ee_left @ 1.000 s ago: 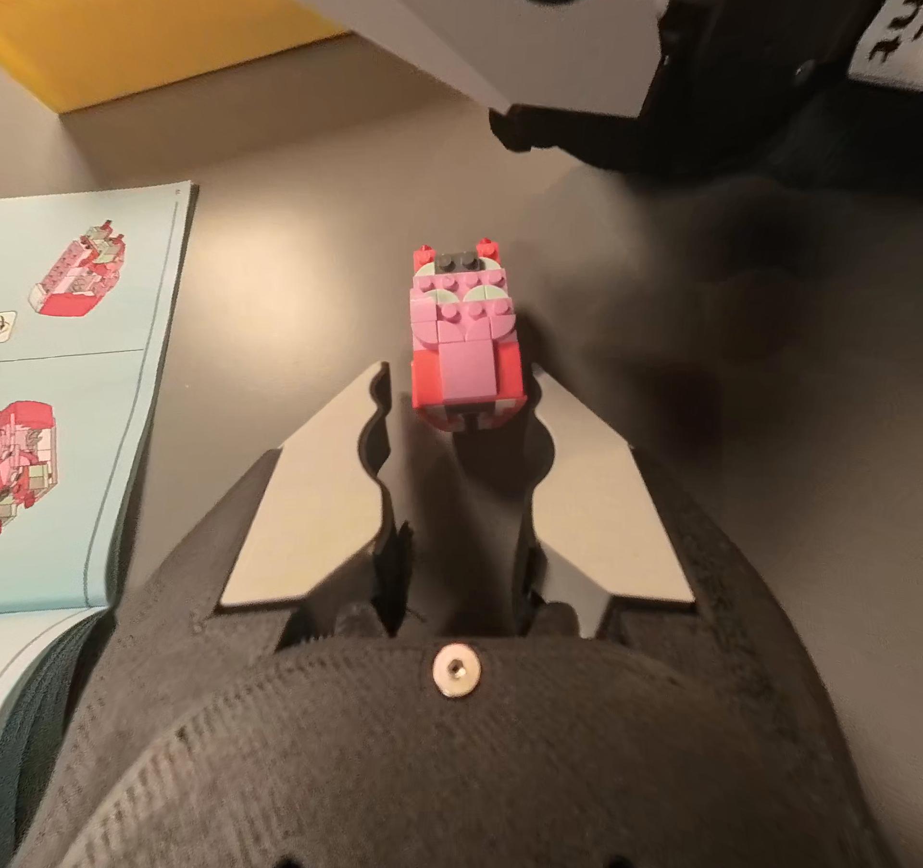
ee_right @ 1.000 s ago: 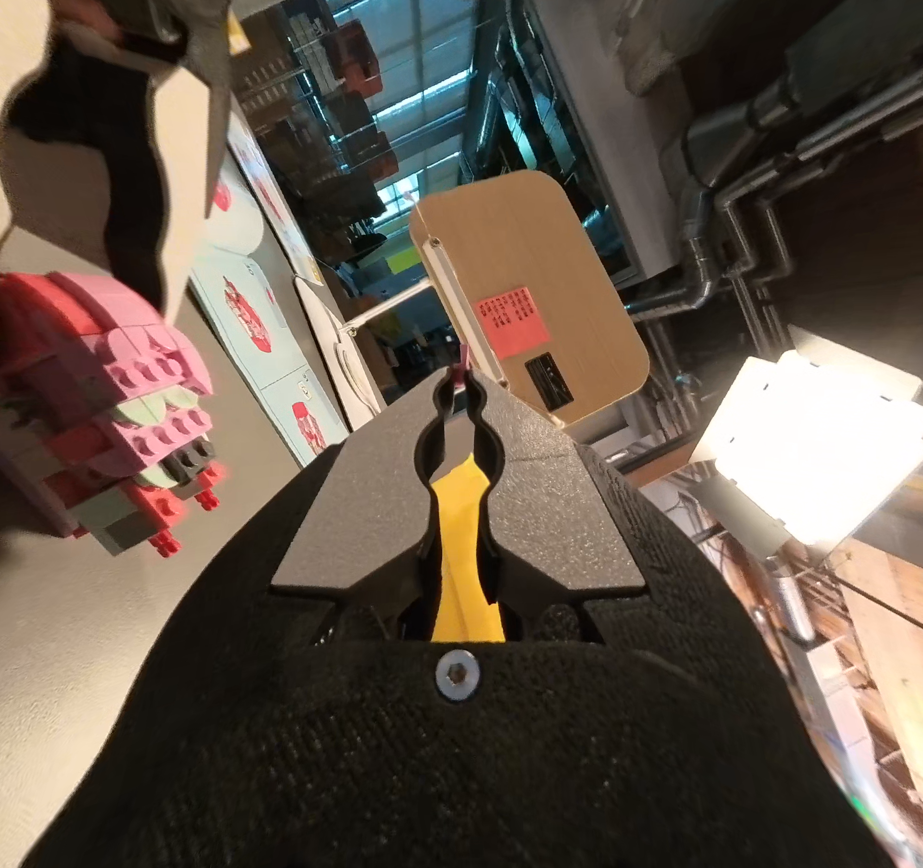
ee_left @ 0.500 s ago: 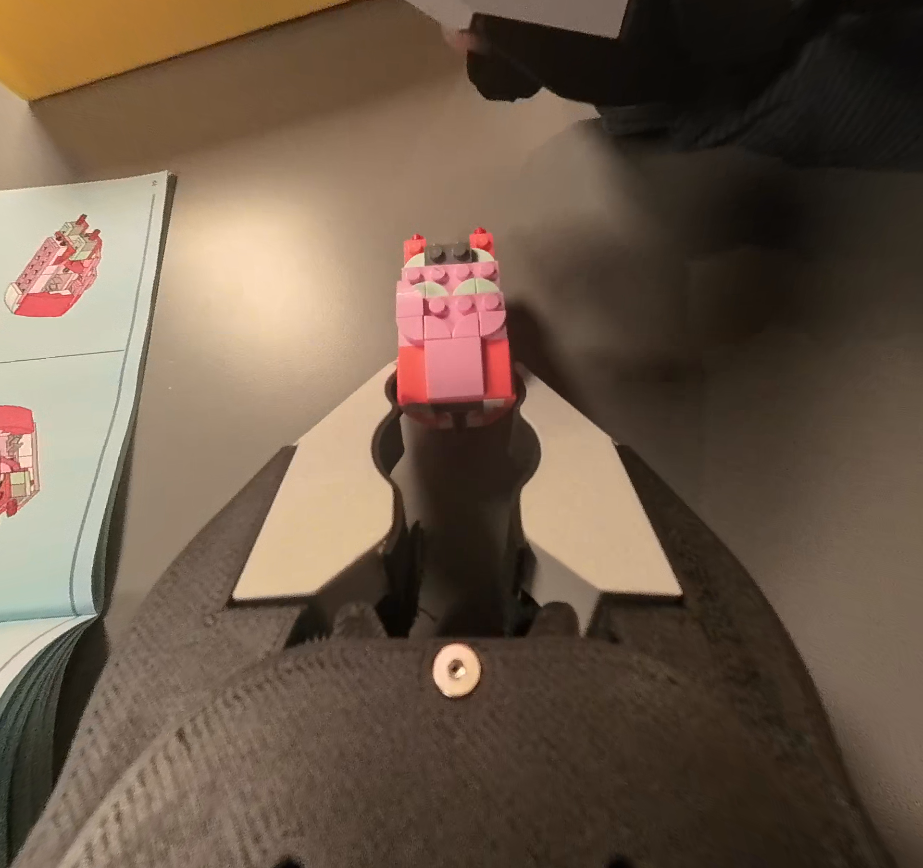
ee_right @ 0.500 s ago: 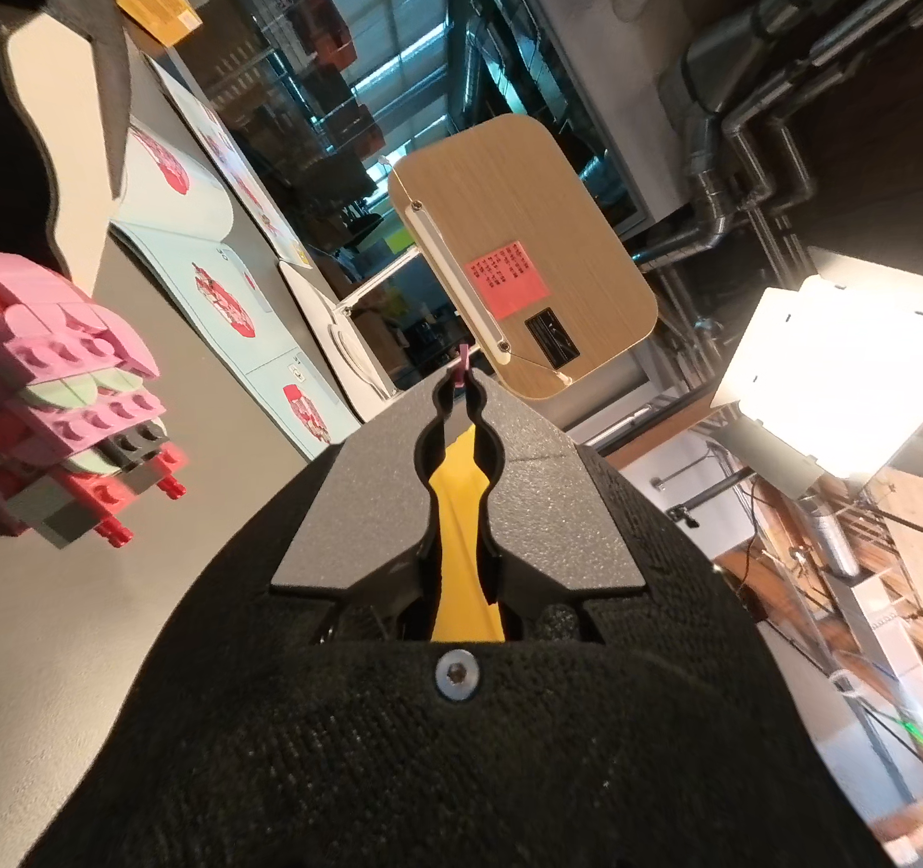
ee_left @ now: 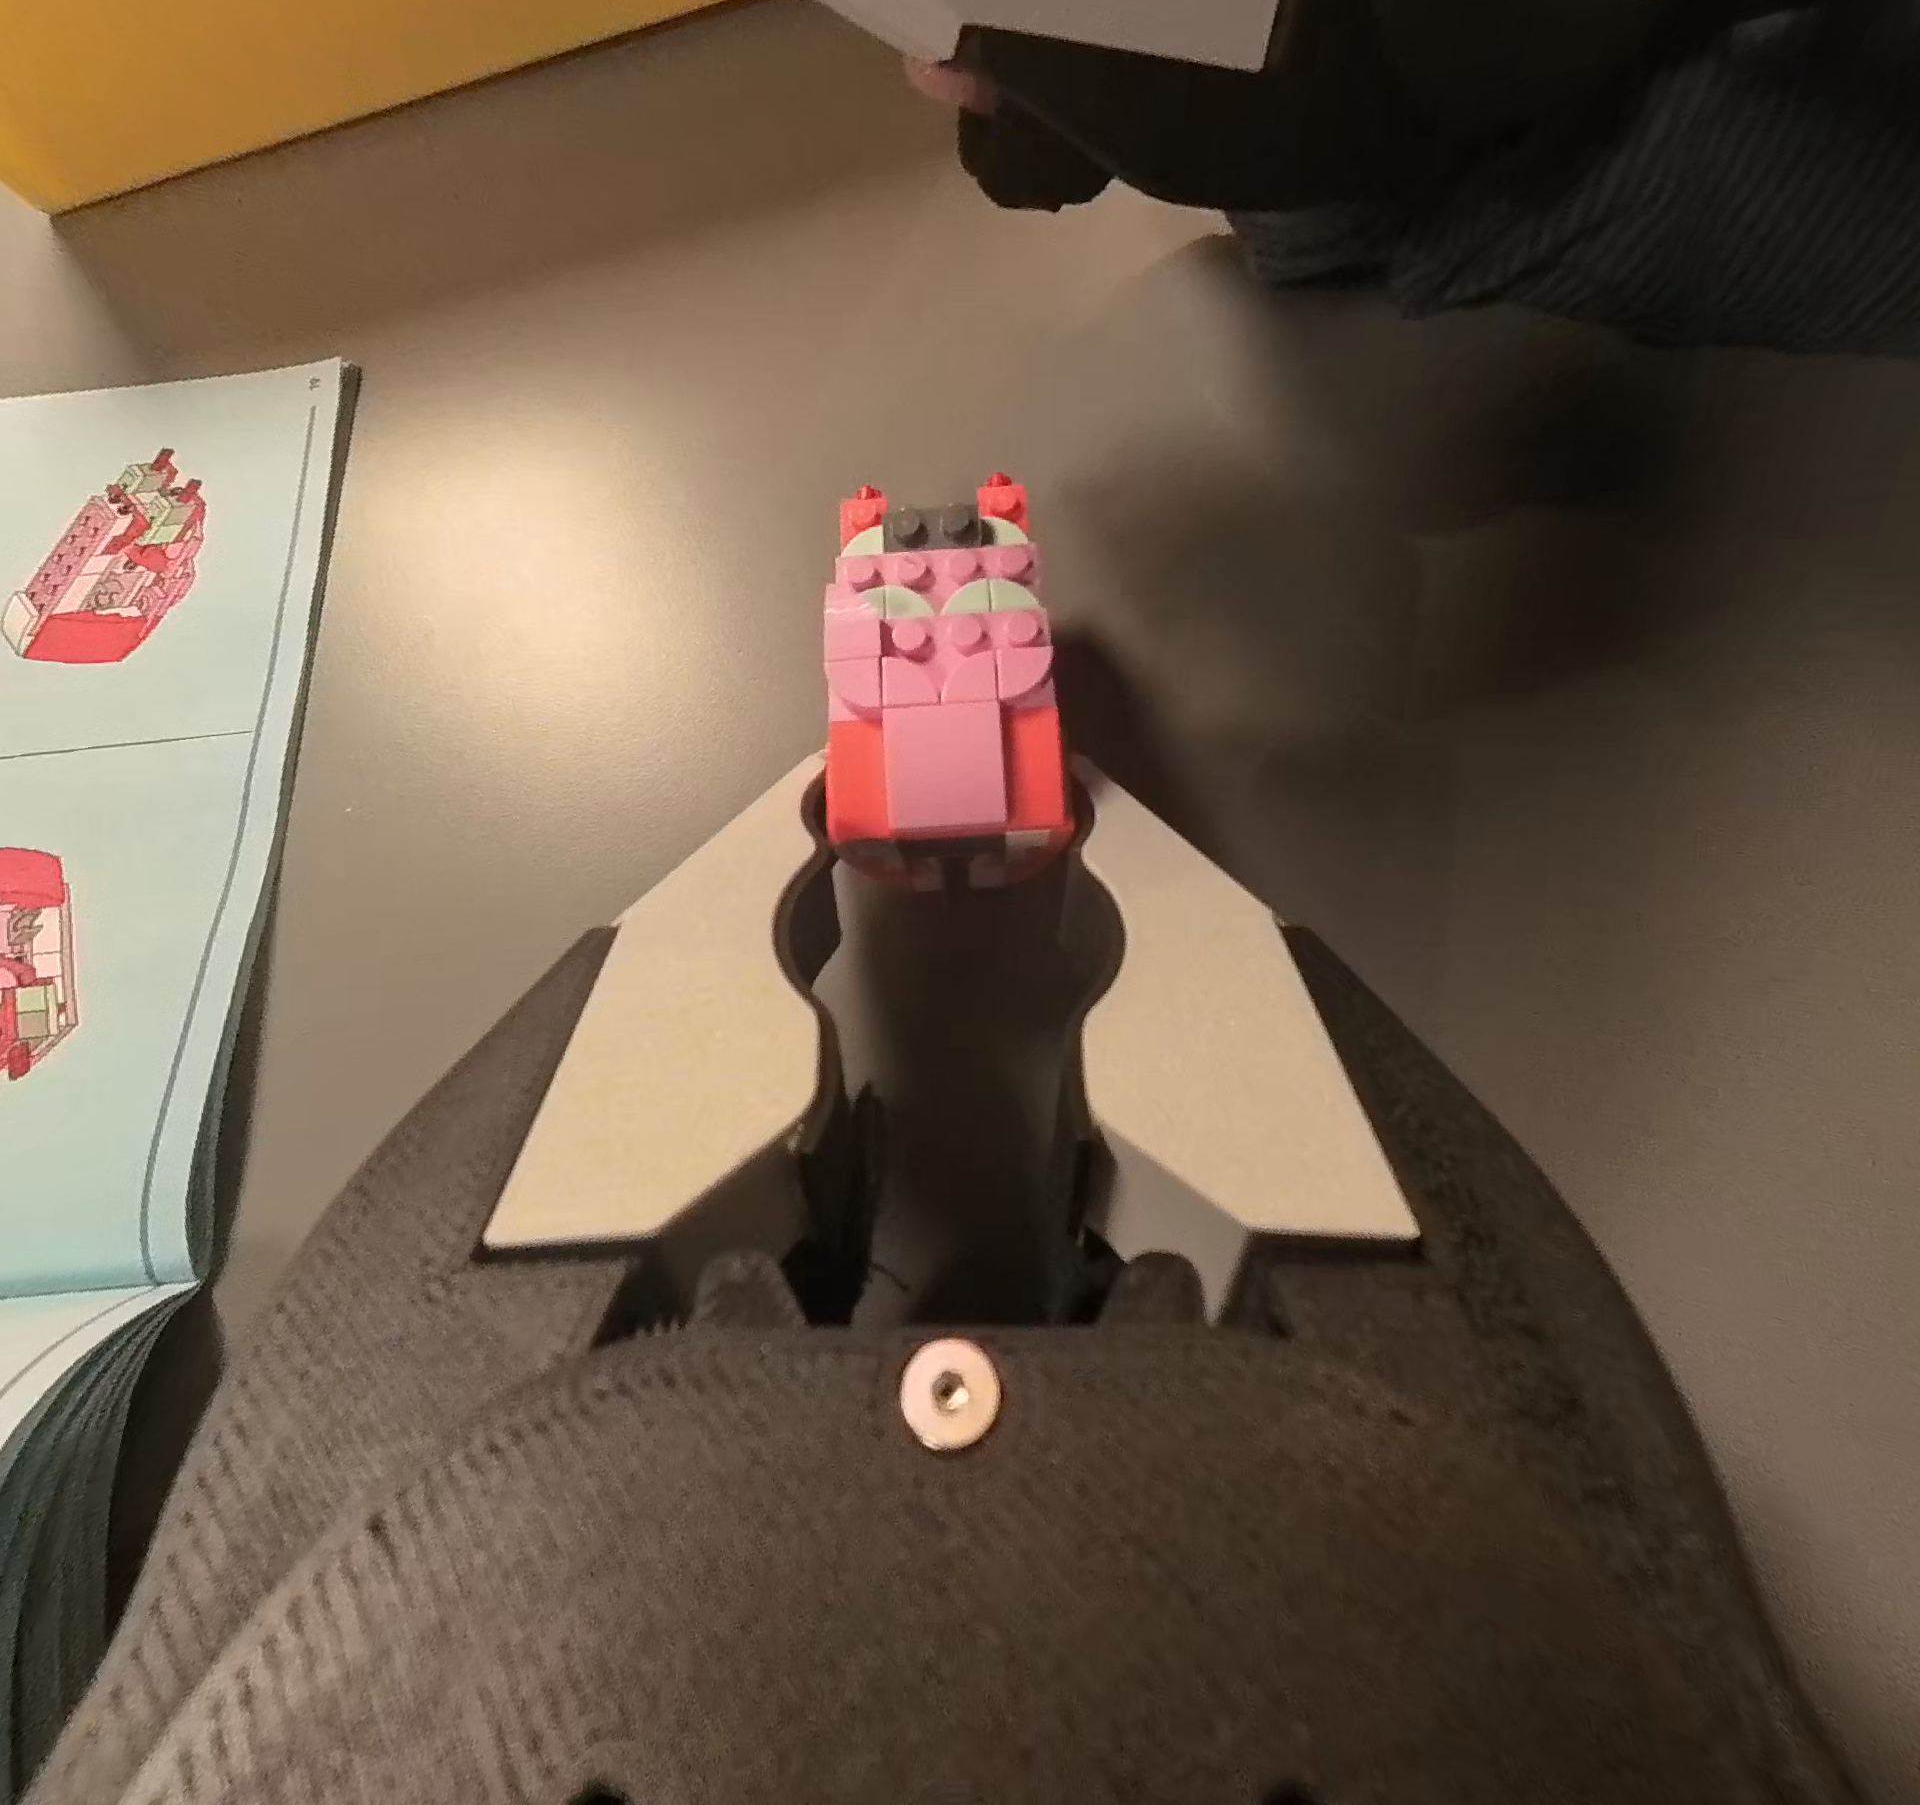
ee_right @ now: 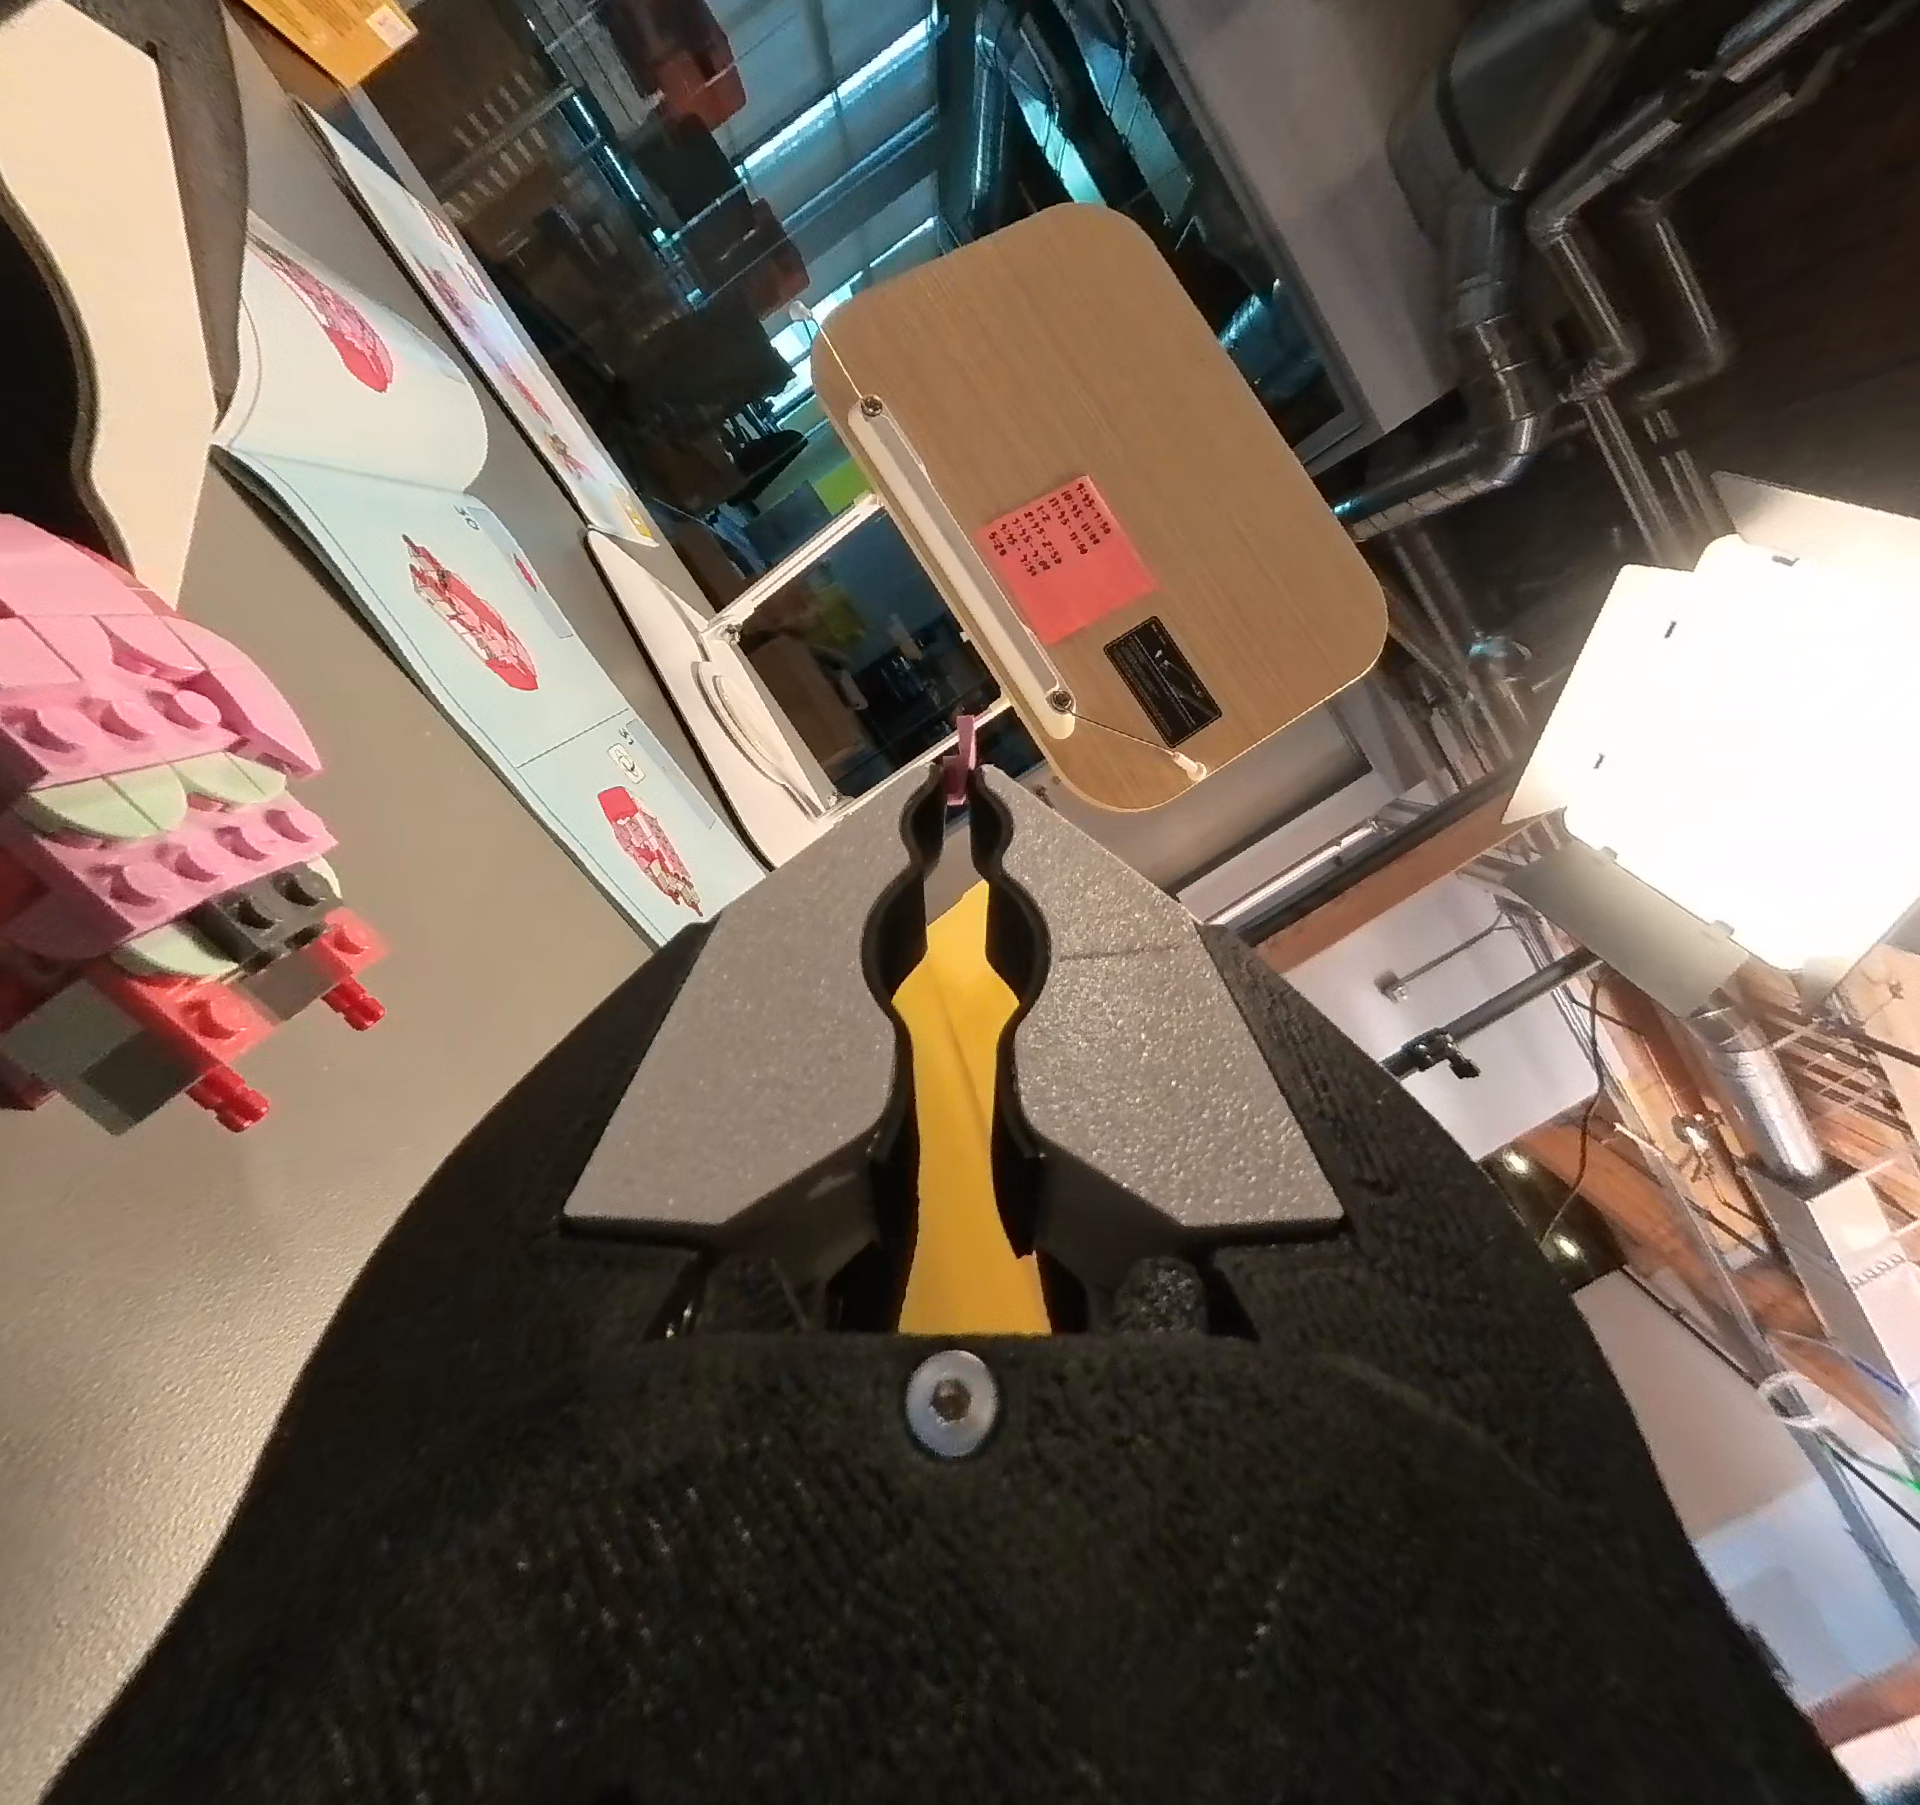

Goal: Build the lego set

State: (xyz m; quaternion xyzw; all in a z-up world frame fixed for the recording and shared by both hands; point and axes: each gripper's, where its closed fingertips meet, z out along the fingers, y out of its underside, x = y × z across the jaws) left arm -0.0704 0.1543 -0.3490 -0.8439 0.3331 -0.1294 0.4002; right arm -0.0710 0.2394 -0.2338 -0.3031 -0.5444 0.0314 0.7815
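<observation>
Booklet [ee_left: 125,820] lies left on worktop [ee_left: 623,405]. Left tongs [ee_left: 948,810] clamp brick model's [ee_left: 940,706] red base, pads pressing both sides; light, rigid, likely to pop apart. Right tongs [ee_right: 964,787] pinch a thin pink piece [ee_right: 966,753], small and probably slippery.

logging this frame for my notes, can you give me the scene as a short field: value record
left hand-held gripper: closed on the near end of a pink and red toy-brick model
right hand-held gripper: raised off the table, tips pinching a small thin pink piece
surface: grey table
left of model: open light-blue instruction booklet
far side: yellow box
background: wooden board with a red sticker
</observation>
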